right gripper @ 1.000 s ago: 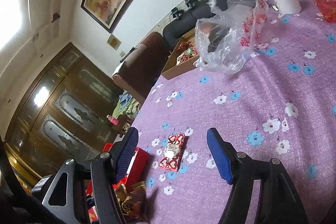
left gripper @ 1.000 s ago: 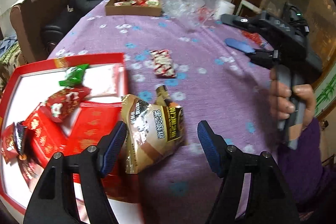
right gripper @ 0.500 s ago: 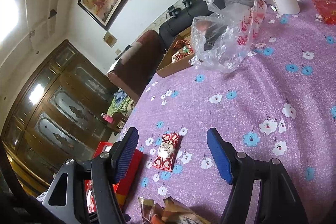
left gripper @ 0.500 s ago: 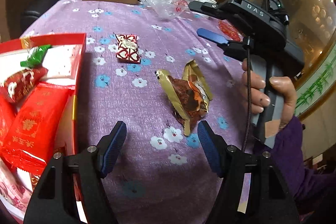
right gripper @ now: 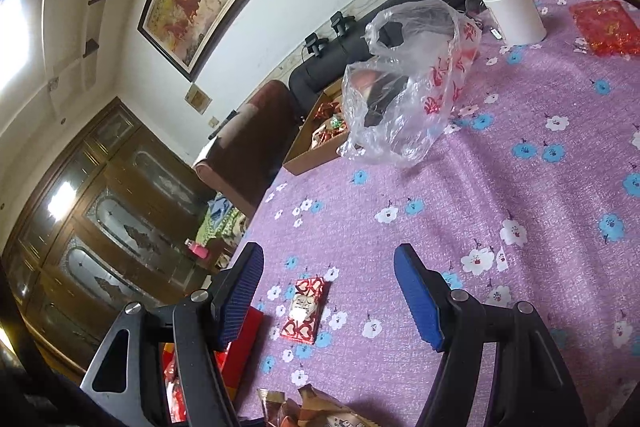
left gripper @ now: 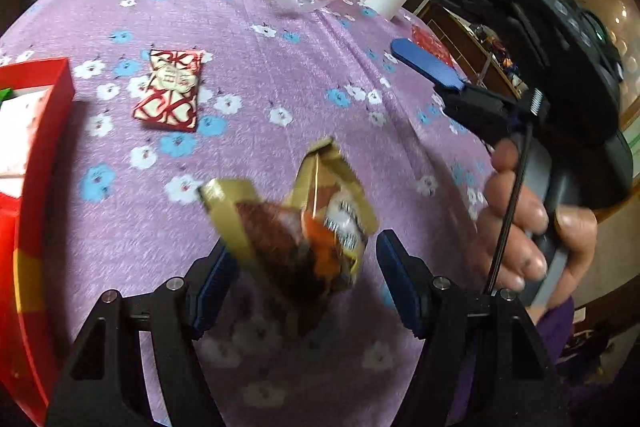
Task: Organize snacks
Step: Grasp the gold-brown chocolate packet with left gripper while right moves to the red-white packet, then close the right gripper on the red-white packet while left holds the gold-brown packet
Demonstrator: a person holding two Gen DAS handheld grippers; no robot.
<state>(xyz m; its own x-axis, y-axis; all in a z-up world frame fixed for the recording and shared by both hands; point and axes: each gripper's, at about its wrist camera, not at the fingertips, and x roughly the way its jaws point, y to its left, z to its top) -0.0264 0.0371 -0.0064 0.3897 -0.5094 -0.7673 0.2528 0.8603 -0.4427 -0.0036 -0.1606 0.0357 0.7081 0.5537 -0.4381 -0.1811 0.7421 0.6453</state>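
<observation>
The gold snack packet (left gripper: 304, 223) lies crumpled on the purple-clothed bench (left gripper: 280, 75), between the blue pads of the left claw (left gripper: 298, 287), which gapes open without touching it. The right claw (right gripper: 328, 301), also open and empty, hangs above bare cloth. A red-patterned packet (left gripper: 170, 89) lies farther out; the red box (left gripper: 44, 99) edges the left.

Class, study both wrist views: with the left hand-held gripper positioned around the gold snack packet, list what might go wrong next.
1. The gold snack packet lies crumpled and angled between the open left hand-held gripper; closing could pinch only a flap, so it may slip.
2. The right hand-held gripper and the hand holding it sit close beside the packet, so the two grippers might collide.
3. Squeezing hard may crush the packet's contents.
</observation>
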